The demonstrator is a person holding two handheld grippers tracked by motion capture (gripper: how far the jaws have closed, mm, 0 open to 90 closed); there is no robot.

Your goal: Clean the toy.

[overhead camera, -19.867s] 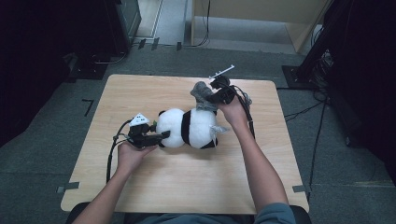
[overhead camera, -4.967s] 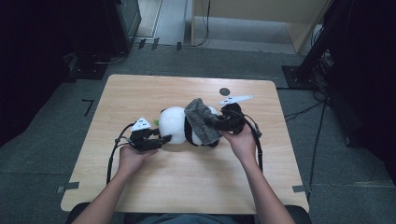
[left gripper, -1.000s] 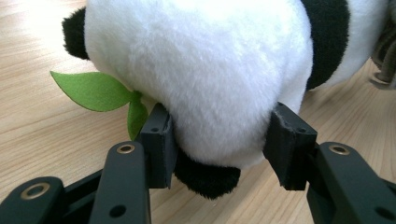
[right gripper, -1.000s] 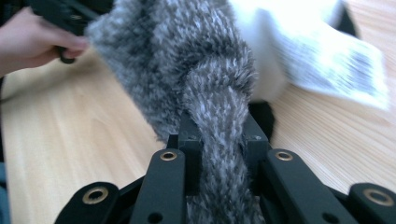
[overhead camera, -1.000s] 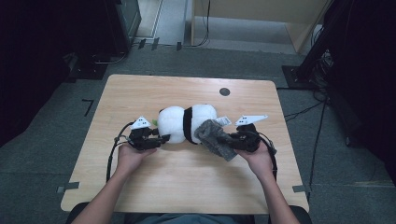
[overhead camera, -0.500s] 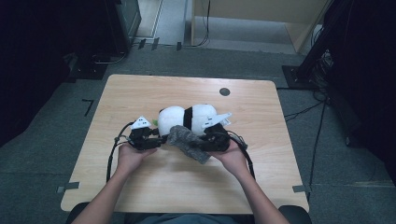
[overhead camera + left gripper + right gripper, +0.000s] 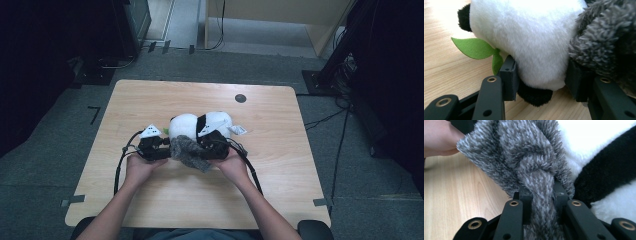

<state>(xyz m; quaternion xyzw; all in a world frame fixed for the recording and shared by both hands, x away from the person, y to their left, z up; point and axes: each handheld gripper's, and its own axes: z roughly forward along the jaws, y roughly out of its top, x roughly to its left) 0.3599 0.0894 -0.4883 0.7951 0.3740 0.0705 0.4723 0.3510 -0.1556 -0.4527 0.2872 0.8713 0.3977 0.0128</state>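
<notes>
Two bare forearms are seen rising from the bottom of the high view, with a grey-blue garment edge at the bottom centre. The left claw (image 7: 159,148) is black, topped by a pale three-cornered plate, and a black cable is looped from it at lower left. The right claw (image 7: 212,149) is black too, with a black cable trailed toward lower right. In both claw views, matt black jaws with brass-ringed holes and square pads (image 7: 509,76) are shown.
</notes>
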